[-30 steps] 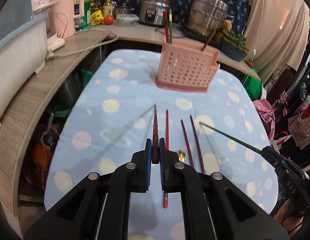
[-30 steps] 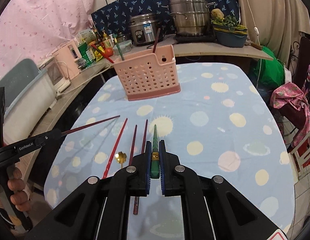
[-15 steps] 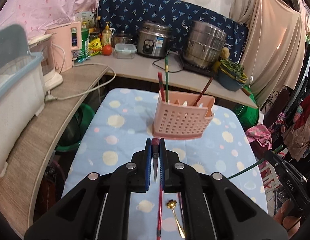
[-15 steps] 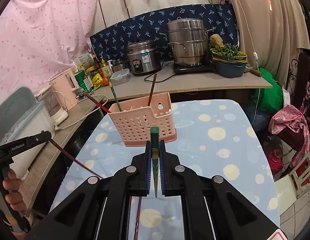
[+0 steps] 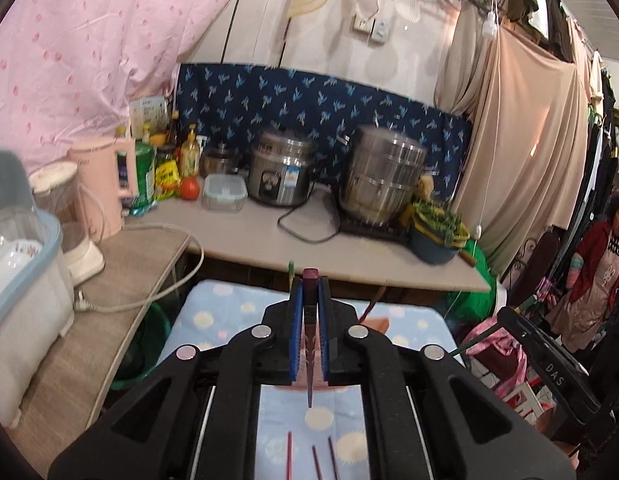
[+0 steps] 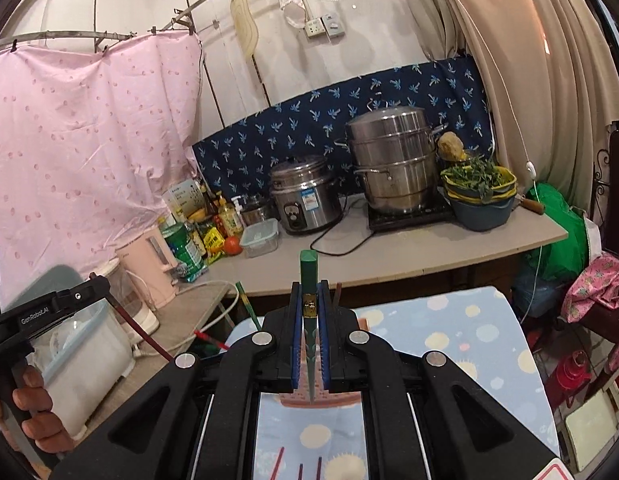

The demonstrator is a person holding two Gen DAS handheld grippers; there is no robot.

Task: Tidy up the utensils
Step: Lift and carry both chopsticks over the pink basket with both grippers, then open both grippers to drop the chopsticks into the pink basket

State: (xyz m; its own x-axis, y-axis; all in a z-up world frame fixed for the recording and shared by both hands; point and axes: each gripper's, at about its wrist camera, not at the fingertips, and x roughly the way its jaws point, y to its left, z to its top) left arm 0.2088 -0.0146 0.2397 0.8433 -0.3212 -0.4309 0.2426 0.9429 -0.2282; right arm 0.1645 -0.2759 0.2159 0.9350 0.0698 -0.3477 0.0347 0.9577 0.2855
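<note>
My left gripper is shut on a dark red chopstick, held upright with its tip hanging down above the table. My right gripper is shut on a green chopstick, also upright. The pink utensil basket is mostly hidden behind both grippers; only its base and a bit of its rim show. Several red chopsticks lie on the blue dotted tablecloth below; they also show in the right wrist view. A green and a red chopstick stick up from the basket.
A counter behind the table holds a rice cooker, a steel steamer pot, a bowl of greens, bottles and a pink kettle. A white tub stands left. A woman stands far right.
Both grippers have lifted and tilted up with their chopsticks, from low over the table to high above it. The basket has dropped out of sight behind the fingers.
</note>
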